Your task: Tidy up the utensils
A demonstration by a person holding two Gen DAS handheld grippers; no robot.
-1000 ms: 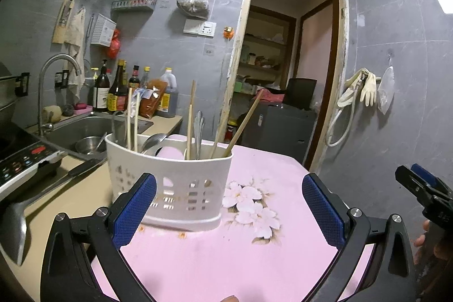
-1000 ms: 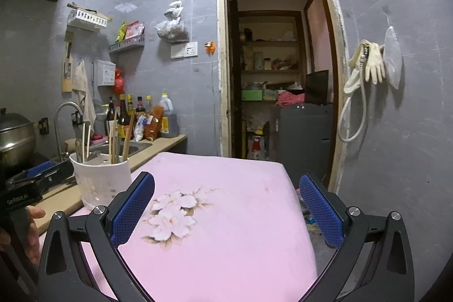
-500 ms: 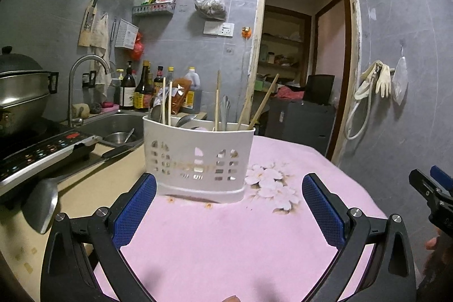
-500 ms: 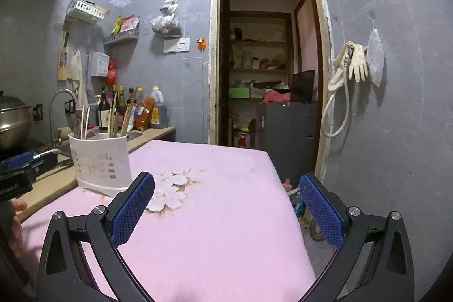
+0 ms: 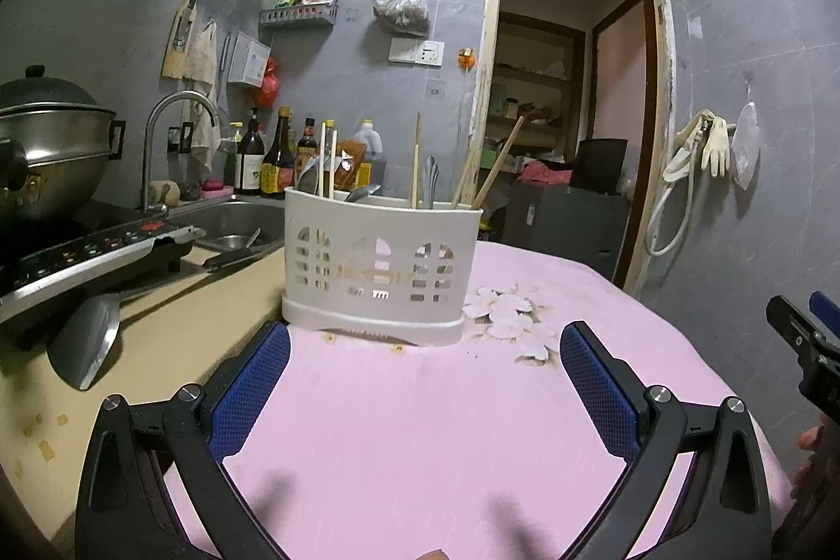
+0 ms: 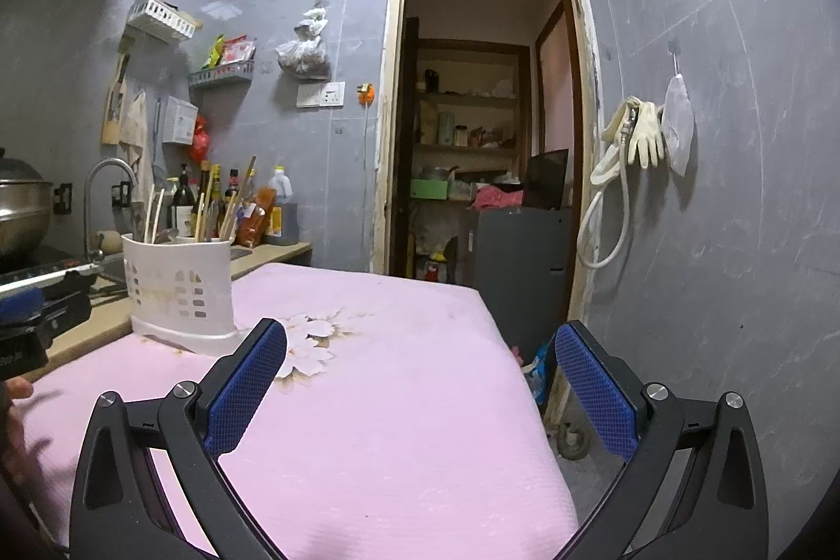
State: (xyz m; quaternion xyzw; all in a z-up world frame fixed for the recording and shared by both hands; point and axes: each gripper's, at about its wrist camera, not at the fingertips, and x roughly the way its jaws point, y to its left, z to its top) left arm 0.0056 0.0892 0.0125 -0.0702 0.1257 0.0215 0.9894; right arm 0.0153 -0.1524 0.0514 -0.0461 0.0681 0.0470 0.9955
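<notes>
A white slotted utensil holder (image 5: 378, 266) stands on the pink flowered cloth (image 5: 420, 423), holding several chopsticks (image 5: 417, 171) and spoons (image 5: 362, 193). It also shows at the left in the right wrist view (image 6: 178, 292). My left gripper (image 5: 424, 366) is open and empty, low over the cloth just in front of the holder. My right gripper (image 6: 420, 376) is open and empty, over the cloth to the holder's right; it shows at the right edge of the left wrist view (image 5: 808, 339).
A beige counter (image 5: 157, 350) lies left of the cloth with a metal spatula (image 5: 84, 345), an induction cooker (image 5: 79, 261), a pot (image 5: 47, 145), a sink (image 5: 231, 229) and bottles (image 5: 262, 161). An open doorway (image 6: 483, 161) is behind. The cloth's right edge drops to the floor (image 6: 572, 444).
Both grippers have sunk lower toward the cloth, so the views tilt up. The left one now sits closer to the holder. Nothing was grasped.
</notes>
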